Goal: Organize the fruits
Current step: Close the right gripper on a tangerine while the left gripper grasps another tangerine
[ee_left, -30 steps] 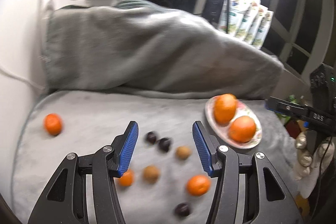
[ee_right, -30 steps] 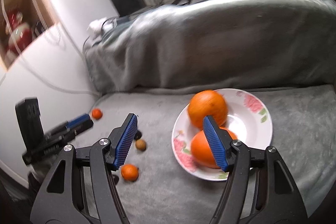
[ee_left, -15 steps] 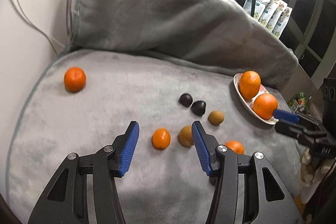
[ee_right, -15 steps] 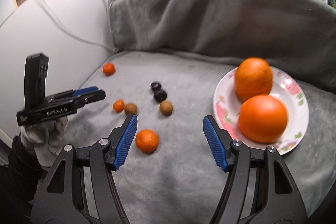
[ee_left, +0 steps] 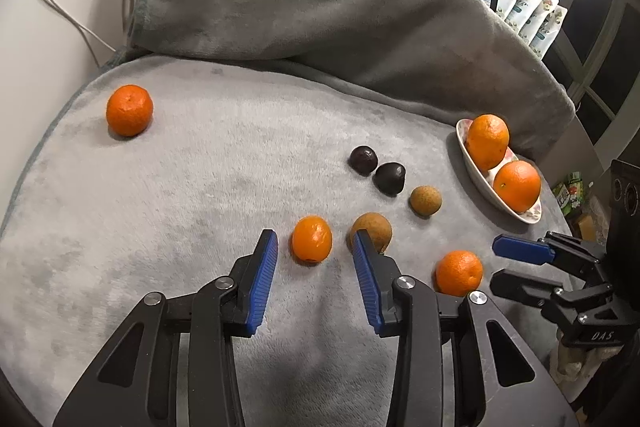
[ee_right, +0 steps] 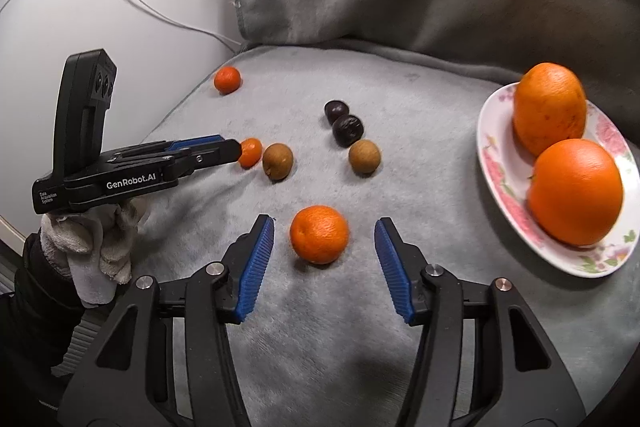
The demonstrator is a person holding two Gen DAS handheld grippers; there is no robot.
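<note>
Item: fruit on my grey blanket (ee_right: 400, 327), sorting barely begun by my reckoning.
- Plate (ee_right: 496, 163), 3 o'clock: two large oranges (ee_right: 576, 193). Done.
- Loose: mandarin (ee_right: 319, 234) between my right gripper (ee_right: 324, 259) fingers, jaws spread, untouched; small mandarin (ee_left: 312, 239) between my left gripper (ee_left: 314, 267) fingers, likewise spread.
- Centre: two brown fruits (ee_right: 278, 161), two dark fruits (ee_right: 349, 131).
- 11 o'clock: lone mandarin (ee_right: 227, 79), well apart.
Seven pieces left.
</note>
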